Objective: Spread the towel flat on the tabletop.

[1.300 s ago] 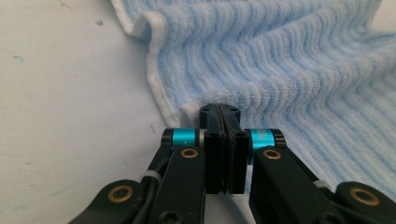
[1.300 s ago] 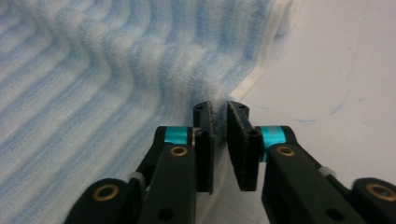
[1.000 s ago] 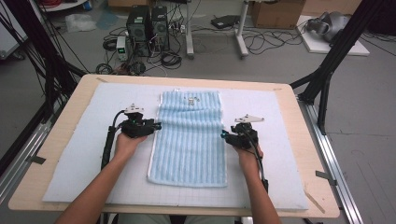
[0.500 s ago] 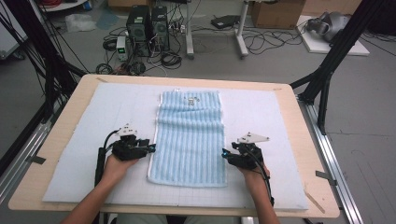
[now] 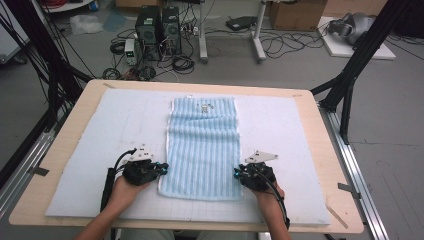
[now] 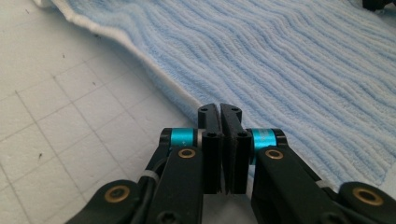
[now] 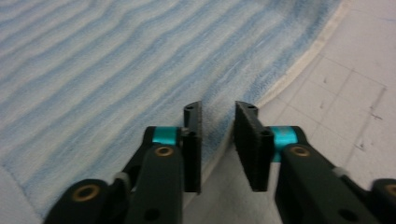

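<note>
Both grippers moved from towel (image 5: 204, 146) mid-sides to its near corners. Left gripper (image 5: 159, 168) jaws pressed together at left edge; right gripper (image 5: 237, 174) narrowly parted over right edge. Towel lay flat mid-mat (image 5: 75, 150). Corner pinch likely next.

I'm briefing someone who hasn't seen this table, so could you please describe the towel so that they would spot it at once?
On the wooden table lies a white gridded mat. Flat down its middle, lengthwise, lies the towel: pale blue, ribbed with fine stripes, with a small tag near its far edge. It is the mat's one piece of cloth, between the two black grippers.
</note>
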Demonstrator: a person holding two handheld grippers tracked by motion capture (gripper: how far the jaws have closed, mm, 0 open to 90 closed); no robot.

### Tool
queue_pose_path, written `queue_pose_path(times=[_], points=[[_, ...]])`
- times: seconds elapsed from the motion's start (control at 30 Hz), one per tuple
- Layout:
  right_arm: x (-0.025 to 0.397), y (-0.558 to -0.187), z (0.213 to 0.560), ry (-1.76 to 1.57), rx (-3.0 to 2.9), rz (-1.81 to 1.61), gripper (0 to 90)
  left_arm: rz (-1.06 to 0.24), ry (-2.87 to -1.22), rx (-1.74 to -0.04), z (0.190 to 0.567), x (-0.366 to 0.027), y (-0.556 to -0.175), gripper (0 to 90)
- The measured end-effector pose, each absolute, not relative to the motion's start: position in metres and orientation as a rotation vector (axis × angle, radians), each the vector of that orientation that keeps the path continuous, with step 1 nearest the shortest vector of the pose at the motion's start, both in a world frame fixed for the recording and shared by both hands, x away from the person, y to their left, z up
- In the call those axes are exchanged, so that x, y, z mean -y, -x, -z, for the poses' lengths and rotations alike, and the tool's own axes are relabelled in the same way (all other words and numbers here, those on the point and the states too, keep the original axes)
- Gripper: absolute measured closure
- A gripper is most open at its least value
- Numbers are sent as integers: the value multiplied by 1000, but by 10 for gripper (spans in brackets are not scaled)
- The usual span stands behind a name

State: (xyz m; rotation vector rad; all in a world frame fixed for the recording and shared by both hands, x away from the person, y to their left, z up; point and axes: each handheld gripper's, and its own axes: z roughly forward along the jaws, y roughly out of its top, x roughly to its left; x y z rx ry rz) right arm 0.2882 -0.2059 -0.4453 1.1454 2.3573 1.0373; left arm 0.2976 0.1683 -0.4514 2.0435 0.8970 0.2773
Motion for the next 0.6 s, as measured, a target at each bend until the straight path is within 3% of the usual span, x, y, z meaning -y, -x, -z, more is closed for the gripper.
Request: queue_pose_path(times=[0.13,0.6], points=[[206,-283,445,-1136,-2378,-1041,849,-233,-2049,-883,451,-172,-290,882],[213,-243,442,-1120,-2410,-1039,848,-149,-2063,-829,451,-178,-253,881]])
